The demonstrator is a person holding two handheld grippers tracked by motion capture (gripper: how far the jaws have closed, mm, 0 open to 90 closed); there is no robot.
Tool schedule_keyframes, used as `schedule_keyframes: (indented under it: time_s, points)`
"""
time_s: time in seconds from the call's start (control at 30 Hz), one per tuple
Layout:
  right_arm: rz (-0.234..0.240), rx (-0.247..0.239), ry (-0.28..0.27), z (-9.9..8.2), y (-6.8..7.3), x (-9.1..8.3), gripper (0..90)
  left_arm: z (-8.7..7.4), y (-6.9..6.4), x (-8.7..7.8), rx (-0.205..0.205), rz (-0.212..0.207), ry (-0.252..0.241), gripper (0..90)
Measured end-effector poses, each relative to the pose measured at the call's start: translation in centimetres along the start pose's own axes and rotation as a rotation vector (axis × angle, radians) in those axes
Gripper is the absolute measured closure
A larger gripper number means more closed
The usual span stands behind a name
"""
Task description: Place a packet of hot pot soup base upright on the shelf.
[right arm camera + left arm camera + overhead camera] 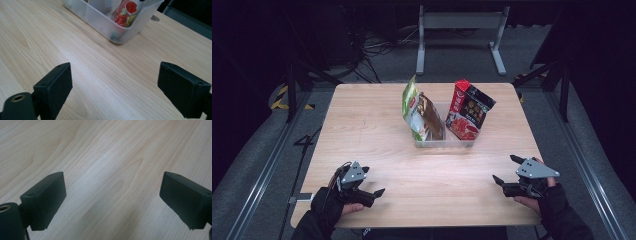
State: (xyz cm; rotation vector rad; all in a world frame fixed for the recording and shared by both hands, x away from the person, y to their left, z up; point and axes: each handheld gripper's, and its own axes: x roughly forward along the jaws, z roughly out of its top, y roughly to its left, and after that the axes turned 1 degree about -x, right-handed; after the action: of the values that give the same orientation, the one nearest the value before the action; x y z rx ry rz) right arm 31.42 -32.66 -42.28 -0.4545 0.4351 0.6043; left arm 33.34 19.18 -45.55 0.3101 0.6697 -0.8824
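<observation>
Nearest the person, the left gripper (371,181) rests low over the near left part of the wooden table (362,125), held in a gloved hand (329,202). Its jaws stand wide apart with nothing between them; in the left gripper view bare wood grain lies between the two black pads (47,200).

Across from it, at about the same depth, the right gripper (506,169) sits over the near right part of the table, held in the other gloved hand (552,197). Its jaws are spread wide too and hold nothing, and the right gripper view shows plain tabletop between its pads (56,87). The two grippers are well apart from each other, with a stretch of bare wood between them.

Farther out, ahead of both grippers and roughly midway between them, stands a clear plastic bin (444,142). It is nearer to the right gripper's line of sight, where its rounded corner (120,35) shows just beyond the jaws, though not touching them.

Inside the bin, three packets stand upright. On the side toward the left gripper leans a green packet (410,107) with a brown packet (431,117) just beside it. On the side toward the right gripper stands a red and black packet (468,112), tilted slightly outward, its printed lower edge visible through the bin's wall (123,12).

Beyond the table's far edge stands a grey metal frame (459,35) on the dark floor.
</observation>
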Motion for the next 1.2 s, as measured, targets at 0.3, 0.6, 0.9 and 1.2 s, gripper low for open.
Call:
schedule_keyframes:
  time_s: [0.3, 0.6, 0.9, 1.2]
  points:
    - [-0.021, 0.004, 0.003, -1.5, 0.5, -0.4, 12.2, 0.0, 0.0, 0.1, 0.002, -0.004, -0.001, 7.8]
    - [-0.047, 0.079, -0.035, -2.7, 0.3, -1.3, 12.7, 0.0, 0.2, 0.2, -0.006, -0.013, -0.006, 7.8]
    - [-0.056, 0.107, -0.057, -3.2, 0.2, -2.1, 11.8, 0.3, 0.4, 0.4, -0.008, -0.027, -0.014, 7.6]
    - [-0.056, 0.104, -0.060, -3.2, 0.4, -2.1, 11.6, 0.4, 0.1, 0.1, -0.011, -0.026, -0.026, 7.5]
